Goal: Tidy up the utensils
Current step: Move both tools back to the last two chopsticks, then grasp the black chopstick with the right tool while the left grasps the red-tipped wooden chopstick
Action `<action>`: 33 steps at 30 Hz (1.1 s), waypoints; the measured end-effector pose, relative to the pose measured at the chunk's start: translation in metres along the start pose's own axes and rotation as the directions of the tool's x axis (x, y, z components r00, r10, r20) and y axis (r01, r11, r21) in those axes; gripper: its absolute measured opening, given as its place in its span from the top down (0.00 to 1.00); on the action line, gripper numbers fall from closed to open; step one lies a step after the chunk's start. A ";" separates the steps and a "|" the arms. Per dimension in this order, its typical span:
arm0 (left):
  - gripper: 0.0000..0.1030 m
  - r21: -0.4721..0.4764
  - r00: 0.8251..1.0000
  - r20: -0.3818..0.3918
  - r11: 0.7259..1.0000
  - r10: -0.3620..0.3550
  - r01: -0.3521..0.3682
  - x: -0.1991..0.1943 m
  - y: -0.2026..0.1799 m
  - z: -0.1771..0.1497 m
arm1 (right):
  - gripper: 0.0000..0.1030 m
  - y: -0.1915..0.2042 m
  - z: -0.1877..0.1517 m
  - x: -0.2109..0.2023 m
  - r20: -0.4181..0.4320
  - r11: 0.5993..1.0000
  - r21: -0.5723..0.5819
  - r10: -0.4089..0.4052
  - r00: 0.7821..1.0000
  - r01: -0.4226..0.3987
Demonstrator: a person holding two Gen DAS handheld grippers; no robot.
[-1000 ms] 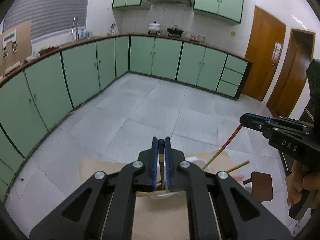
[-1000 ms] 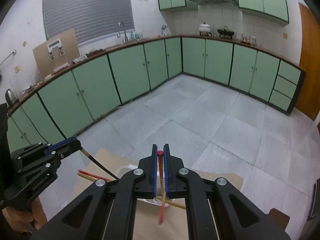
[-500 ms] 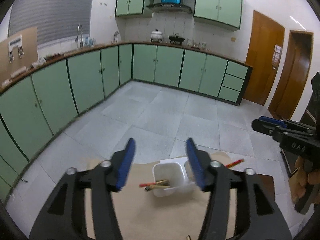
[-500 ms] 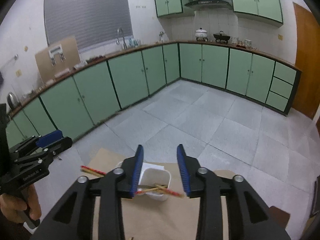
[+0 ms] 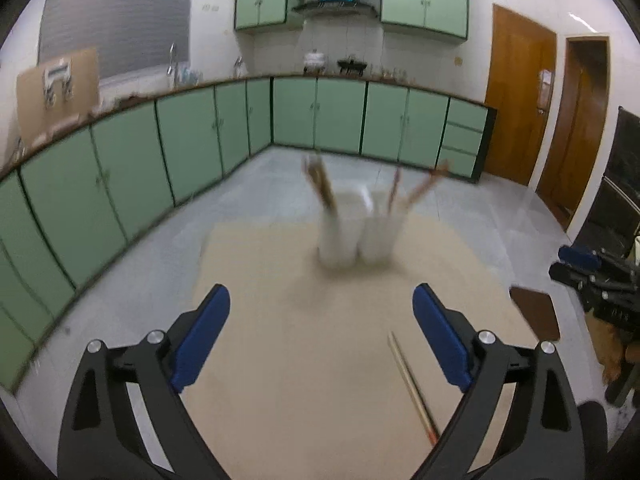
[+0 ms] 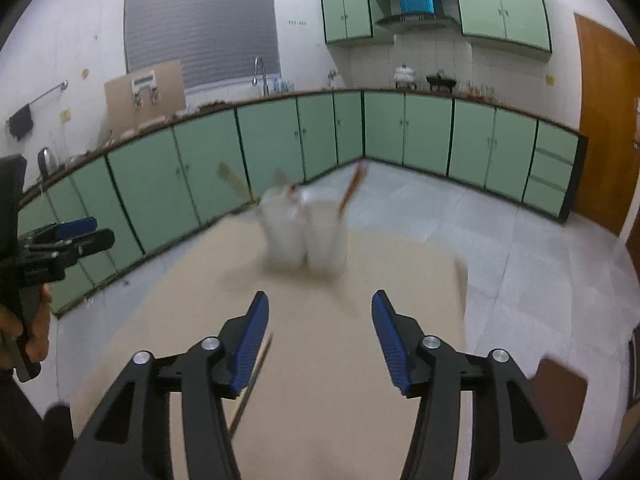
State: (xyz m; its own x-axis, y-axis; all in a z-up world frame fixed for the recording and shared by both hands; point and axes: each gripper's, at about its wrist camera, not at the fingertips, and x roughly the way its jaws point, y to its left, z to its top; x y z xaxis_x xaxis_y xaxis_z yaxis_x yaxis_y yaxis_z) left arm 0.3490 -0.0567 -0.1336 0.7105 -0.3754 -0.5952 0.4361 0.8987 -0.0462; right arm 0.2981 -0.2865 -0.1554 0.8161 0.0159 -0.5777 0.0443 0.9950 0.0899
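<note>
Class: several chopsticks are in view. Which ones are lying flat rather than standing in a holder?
The pale wooden chopstick pair lying flat on the beige tabletop; all others stand tilted in the two white plastic holders.

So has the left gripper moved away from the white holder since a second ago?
Yes. The left gripper has drawn back toward the near table edge; the white holder now sits well ahead, and its empty jaws are opening.

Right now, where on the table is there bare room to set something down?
The beige table top is bare from the two white plastic holder cups down to the left gripper, and along its left edge. Crowded: the back centre at the cups, and front right, where a pair of loose wooden chopsticks lies.
</note>
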 end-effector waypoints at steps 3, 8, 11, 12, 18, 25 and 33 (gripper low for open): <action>0.12 -0.045 1.000 -0.009 0.999 0.001 -0.002 -0.013 0.004 -0.053 | 0.47 0.018 -0.062 -0.006 -0.036 1.000 0.021 -0.001 0.999 0.002; 0.12 -0.074 0.999 0.008 0.997 0.035 -0.035 -0.034 0.004 -0.110 | 0.47 0.054 -0.141 0.000 -0.121 1.000 0.017 0.028 0.992 -0.026; 0.12 -0.126 0.999 -0.002 0.991 0.036 -0.036 -0.047 0.006 -0.137 | 0.48 0.082 -0.168 0.006 -0.151 0.997 -0.052 0.041 0.988 -0.049; 0.12 -0.141 0.999 -0.003 0.989 0.039 -0.039 -0.051 0.007 -0.142 | 0.48 0.088 -0.173 0.008 -0.158 0.996 -0.069 0.040 0.987 -0.051; 0.12 -0.185 0.999 -0.022 0.982 0.041 -0.044 -0.058 0.010 -0.157 | 0.47 0.104 -0.193 0.030 -0.189 0.991 -0.123 0.022 0.982 -0.046; 0.12 -0.163 0.999 -0.031 0.986 0.041 -0.045 -0.054 0.004 -0.155 | 0.47 0.070 -0.190 0.034 -0.162 0.999 -0.045 -0.018 0.987 0.011; 0.12 -0.164 0.998 -0.062 0.986 0.028 -0.038 -0.041 -0.002 -0.161 | 0.46 0.063 -0.193 0.031 -0.153 0.998 -0.064 0.002 0.988 -0.012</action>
State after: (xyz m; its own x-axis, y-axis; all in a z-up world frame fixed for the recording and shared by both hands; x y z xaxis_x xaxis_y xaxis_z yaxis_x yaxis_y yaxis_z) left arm 0.2305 -0.0064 -0.2379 0.6866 -0.3352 -0.6452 0.3124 0.9373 -0.1545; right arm 0.2147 -0.2039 -0.3239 0.7187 0.0328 -0.6946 -0.0023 0.9990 0.0448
